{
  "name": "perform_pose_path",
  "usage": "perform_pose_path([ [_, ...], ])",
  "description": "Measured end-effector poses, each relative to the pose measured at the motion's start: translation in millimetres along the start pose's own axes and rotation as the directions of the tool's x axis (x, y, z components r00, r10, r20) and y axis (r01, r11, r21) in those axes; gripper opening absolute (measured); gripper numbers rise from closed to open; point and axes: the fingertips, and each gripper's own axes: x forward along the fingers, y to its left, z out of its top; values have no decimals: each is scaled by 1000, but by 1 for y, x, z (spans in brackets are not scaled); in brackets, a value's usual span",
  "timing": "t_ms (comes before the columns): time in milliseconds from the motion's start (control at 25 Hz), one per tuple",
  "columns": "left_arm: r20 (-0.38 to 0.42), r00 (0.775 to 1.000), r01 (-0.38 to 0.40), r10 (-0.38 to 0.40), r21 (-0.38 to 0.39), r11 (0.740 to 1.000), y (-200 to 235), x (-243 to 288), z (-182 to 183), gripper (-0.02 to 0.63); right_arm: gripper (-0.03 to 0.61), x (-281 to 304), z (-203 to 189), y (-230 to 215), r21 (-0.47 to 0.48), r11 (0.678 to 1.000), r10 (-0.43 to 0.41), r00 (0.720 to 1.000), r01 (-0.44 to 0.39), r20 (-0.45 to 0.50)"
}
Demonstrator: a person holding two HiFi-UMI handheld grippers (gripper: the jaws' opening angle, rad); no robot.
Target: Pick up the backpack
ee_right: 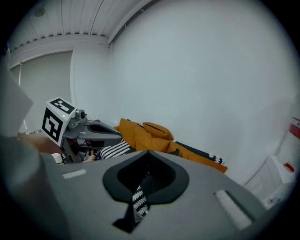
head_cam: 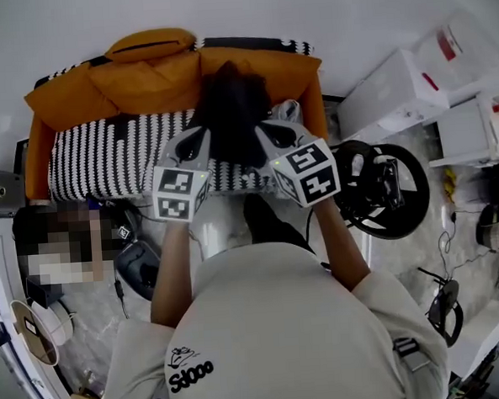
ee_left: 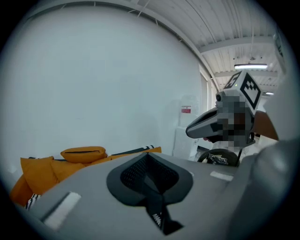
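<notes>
step: we reach for the backpack (head_cam: 231, 111) on the far sofa (head_cam: 103, 153) | left gripper (head_cam: 199, 143), right gripper (head_cam: 265, 134): jaws pressed together, empty | next: spread jaws, pinch it

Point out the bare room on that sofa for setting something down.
The striped seat is bare from the sofa's orange arm at the picture's left across to the backpack. Around the backpack it is crowded: the left gripper and right gripper flank it, and little seat shows beyond.

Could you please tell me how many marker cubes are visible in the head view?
2: a cube on the left gripper, and a cube on the right gripper, either side of the dark backpack. None seems hidden.
</notes>
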Motion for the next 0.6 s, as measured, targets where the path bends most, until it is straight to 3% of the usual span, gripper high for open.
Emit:
perform_pose_path([
  [240,-69,997,-22,21,-15,1000,35,70,-2,11,3,60,5,-61,30,999,43,997,-42,-58],
  [600,-186,982,-52,44,-38,998,94,176,-38,11,3,151,-15,-135,99,994,65,990,-53,-127],
])
